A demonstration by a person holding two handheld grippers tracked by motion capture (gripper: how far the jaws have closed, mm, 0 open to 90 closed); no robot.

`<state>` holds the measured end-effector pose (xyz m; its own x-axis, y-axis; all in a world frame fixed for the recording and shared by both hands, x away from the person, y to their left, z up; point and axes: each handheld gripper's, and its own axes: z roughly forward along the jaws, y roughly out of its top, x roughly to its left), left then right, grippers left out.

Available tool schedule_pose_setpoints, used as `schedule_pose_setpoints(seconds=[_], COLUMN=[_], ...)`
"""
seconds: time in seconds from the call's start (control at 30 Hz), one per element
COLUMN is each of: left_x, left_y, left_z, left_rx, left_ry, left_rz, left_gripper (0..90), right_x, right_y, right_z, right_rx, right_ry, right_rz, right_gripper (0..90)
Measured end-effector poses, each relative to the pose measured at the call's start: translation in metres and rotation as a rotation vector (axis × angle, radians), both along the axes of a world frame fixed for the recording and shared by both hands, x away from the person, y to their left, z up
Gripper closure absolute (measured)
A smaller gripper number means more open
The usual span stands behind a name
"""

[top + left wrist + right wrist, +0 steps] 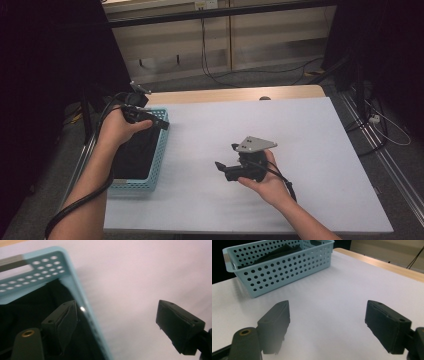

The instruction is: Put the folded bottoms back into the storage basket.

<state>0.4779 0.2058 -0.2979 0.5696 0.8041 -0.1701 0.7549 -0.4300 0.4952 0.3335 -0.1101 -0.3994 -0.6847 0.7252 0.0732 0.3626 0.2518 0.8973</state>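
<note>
A person's left hand [117, 129] holds the left gripper [162, 123] over the far right corner of a light blue perforated basket [161, 150], jaws wide apart and straddling its rim with nothing between them. The right hand [267, 182] holds the right gripper [220, 166] low over the middle of the white table [310, 150], pointing left toward the basket, jaws also apart and empty. Dark fabric [135, 155] fills the basket at the table's left edge, and cables [250, 75] trail across the floor beyond.
</note>
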Motion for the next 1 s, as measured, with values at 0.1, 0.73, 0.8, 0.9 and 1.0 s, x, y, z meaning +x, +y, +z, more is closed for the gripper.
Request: schedule_pose_setpoints(seconds=[0.1, 0.73, 0.8, 0.9, 1.0], left_x=[-0.005, -0.049, -0.054, -0.059, -0.065], left_y=[-0.010, -0.053, -0.054, -0.053, -0.052], left_z=[-0.006, -0.047, -0.053, -0.059, -0.064], left_rx=[-0.014, -0.075, -0.082, -0.089, -0.101], left_ry=[-0.007, -0.033, -0.030, -0.031, -0.039], left_rz=[-0.031, -0.188, -0.191, -0.205, -0.217], left_gripper=[17.1, 16.5, 16.4, 16.2, 16.2], right_x=[-0.004, -0.020, -0.022, -0.024, -0.026], right_y=[-0.011, -0.066, -0.070, -0.075, -0.082], right_z=[-0.006, -0.025, -0.026, -0.027, -0.028], right_rx=[-0.004, -0.050, -0.052, -0.058, -0.061], right_ry=[0.009, 0.055, 0.060, 0.062, 0.065], right_rz=[-0.006, -0.033, -0.033, -0.031, -0.033], right_gripper=[19.8, 19.3, 19.3, 19.1, 19.0])
